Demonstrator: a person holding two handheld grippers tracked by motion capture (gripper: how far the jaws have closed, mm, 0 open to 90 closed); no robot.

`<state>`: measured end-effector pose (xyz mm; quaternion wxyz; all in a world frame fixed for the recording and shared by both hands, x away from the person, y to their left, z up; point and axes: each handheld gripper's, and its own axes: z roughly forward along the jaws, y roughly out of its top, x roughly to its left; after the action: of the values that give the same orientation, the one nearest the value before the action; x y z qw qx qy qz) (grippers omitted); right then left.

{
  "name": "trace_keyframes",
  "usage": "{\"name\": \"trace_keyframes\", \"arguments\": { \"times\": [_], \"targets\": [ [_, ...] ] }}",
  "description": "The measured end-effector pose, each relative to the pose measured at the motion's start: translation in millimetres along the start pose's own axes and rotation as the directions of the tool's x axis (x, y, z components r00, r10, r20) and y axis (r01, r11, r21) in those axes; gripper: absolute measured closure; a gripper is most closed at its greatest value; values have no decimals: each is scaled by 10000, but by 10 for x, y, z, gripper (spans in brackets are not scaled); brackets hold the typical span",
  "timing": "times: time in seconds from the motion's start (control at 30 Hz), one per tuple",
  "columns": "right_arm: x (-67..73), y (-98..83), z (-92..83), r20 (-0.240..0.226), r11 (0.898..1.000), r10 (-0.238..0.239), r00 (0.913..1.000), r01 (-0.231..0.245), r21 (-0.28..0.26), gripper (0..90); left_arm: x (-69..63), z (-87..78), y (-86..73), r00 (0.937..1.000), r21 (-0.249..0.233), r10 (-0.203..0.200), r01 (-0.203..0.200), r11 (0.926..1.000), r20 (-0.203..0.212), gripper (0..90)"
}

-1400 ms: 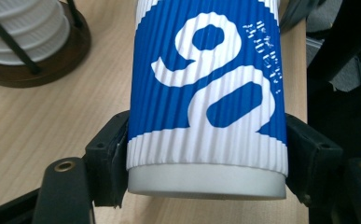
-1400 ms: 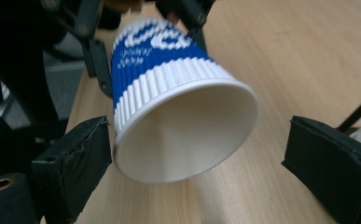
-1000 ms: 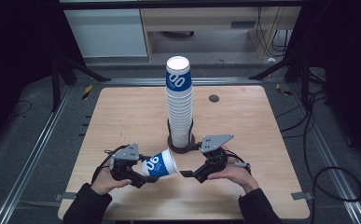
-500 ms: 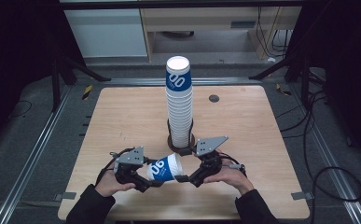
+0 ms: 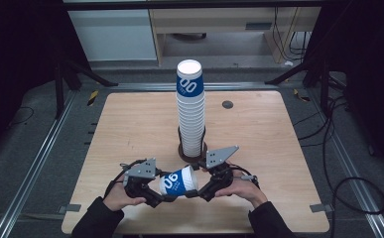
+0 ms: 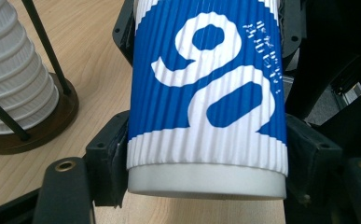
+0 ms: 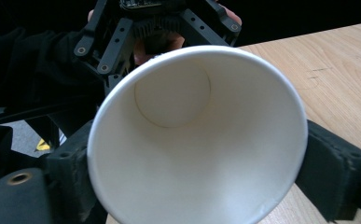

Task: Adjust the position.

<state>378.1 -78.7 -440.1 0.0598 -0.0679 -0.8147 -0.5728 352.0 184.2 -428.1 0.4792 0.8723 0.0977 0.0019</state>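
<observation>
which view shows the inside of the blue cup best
The right gripper view: it looks straight into the blue cup's open mouth, showing its white wall and round bottom. The left gripper view shows its ribbed blue outside and base between the tool's pads. The high view shows it small, lying sideways between both tools.

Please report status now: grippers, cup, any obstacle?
Left gripper clamps cup base. Right gripper just closing on rim. Cup stack behind, clear.

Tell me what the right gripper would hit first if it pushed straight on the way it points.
Probably the left gripper. The right gripper, its jaws just closing around the cup at the rim, points along the lying cup toward the left one clamping the base; depth is hard to judge.
</observation>
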Motion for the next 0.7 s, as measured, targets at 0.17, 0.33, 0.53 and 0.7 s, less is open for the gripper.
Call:
{"name": "trace_keyframes", "arguments": {
  "times": [0.17, 0.33, 0.53, 0.7],
  "targets": [
    [-4, 4, -11, -34, 9999, 119, 9999, -119, 62, 153, 12, 10, -3, 9996, -38, -260, 260, 9997, 97, 263],
    [-12, 15, -46, 332, 9992, 9, 9994, -22, 394, 156, 37, -6, -16, 9992, 361, -331, 338, 9988, -215, 198],
    [10, 0, 27, 736, 9838, -461, 9962, 324, 1764, 152, 38, 77, -41, 9985, 1341, -189, 257, 9906, -520, 175],
    [49, -48, 175, 525, 9624, -868, 9948, 701, 2623, 151, 2, 243, -79, 9998, 2526, 103, -57, 9676, -168, 182]
  ]
}}
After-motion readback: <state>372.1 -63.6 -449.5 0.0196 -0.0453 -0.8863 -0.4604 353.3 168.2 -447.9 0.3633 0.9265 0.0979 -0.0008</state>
